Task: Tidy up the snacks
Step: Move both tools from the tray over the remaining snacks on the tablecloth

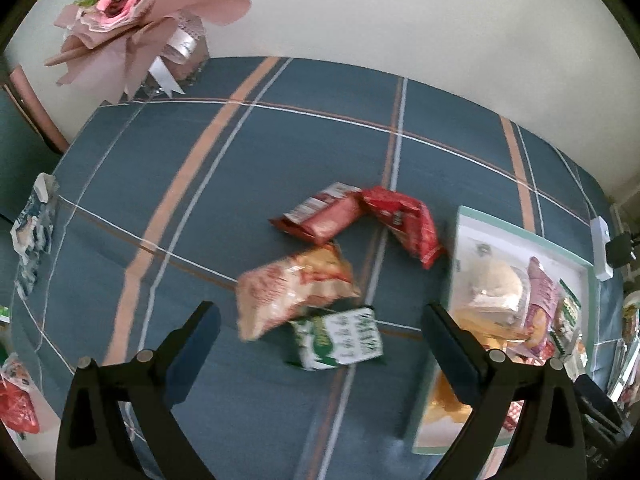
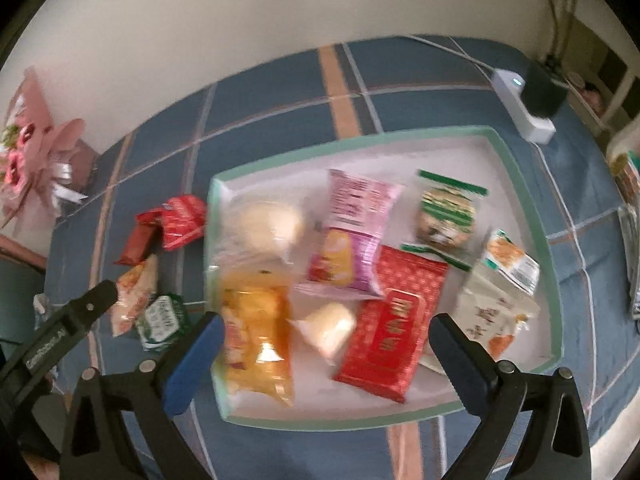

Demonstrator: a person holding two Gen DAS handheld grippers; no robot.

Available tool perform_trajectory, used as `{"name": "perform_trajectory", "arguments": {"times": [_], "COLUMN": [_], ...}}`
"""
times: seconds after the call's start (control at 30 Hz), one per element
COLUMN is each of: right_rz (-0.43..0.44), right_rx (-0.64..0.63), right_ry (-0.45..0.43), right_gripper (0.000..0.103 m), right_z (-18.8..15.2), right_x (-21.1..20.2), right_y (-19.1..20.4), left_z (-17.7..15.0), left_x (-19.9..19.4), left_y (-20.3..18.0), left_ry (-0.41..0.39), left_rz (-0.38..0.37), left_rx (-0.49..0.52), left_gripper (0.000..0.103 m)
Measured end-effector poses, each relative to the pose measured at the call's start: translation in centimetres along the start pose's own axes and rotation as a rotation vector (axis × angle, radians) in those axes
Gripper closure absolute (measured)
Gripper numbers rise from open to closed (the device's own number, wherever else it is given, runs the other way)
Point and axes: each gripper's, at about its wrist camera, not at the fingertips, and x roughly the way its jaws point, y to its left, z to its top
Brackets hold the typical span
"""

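Observation:
Several loose snacks lie on the blue plaid tablecloth (image 1: 240, 184): two red packets (image 1: 320, 218) (image 1: 404, 224), an orange-pink bag (image 1: 292, 292) and a green-and-white packet (image 1: 344, 338). My left gripper (image 1: 320, 314) hangs open above the last two, gripping nothing. To their right is a white tray with a green rim (image 2: 360, 140), holding a yellow bag (image 2: 256, 332), a pink packet (image 2: 356, 232), a red packet (image 2: 392, 320), a green-striped cookie (image 2: 446, 216) and more. Over the tray's near side, my right gripper (image 2: 324, 324) is open and empty.
A pink flower bouquet (image 1: 132, 12) stands at the table's far left corner by the wall. A white power strip (image 2: 520, 100) with a black adapter (image 2: 544, 88) lies behind the tray. Crumpled wrappers (image 1: 32, 232) sit at the left table edge.

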Motion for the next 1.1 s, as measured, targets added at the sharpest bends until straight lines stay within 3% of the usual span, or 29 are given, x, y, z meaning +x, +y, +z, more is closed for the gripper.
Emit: {"name": "perform_trajectory", "arguments": {"times": [0.13, 0.3, 0.53, 0.8, 1.1], "right_rz": [0.035, 0.050, 0.080, 0.115, 0.094], "right_rx": [-0.024, -0.066, -0.129, -0.261, -0.328], "right_ry": [-0.025, -0.033, -0.032, 0.016, 0.041], "right_gripper": [0.000, 0.000, 0.000, 0.000, 0.000], "right_z": [0.4, 0.6, 0.0, -1.5, -2.3], "right_x": [-0.2, 0.1, 1.0, 3.0, 5.4], "right_y": [2.4, 5.3, 8.9, 13.4, 16.8], "left_z": [0.7, 1.2, 1.8, 1.7, 2.3], "left_x": [0.3, 0.4, 1.3, 4.2, 5.2], "left_y": [2.5, 5.0, 9.0, 9.8, 10.6], "left_ry": [0.017, 0.011, 0.032, 0.113, 0.127], "left_rz": [-0.043, 0.008, 0.013, -0.008, 0.018], "left_rx": [-0.028, -0.037, -0.133, -0.144, -0.152], "left_gripper": [0.003, 0.003, 0.003, 0.003, 0.003]}}
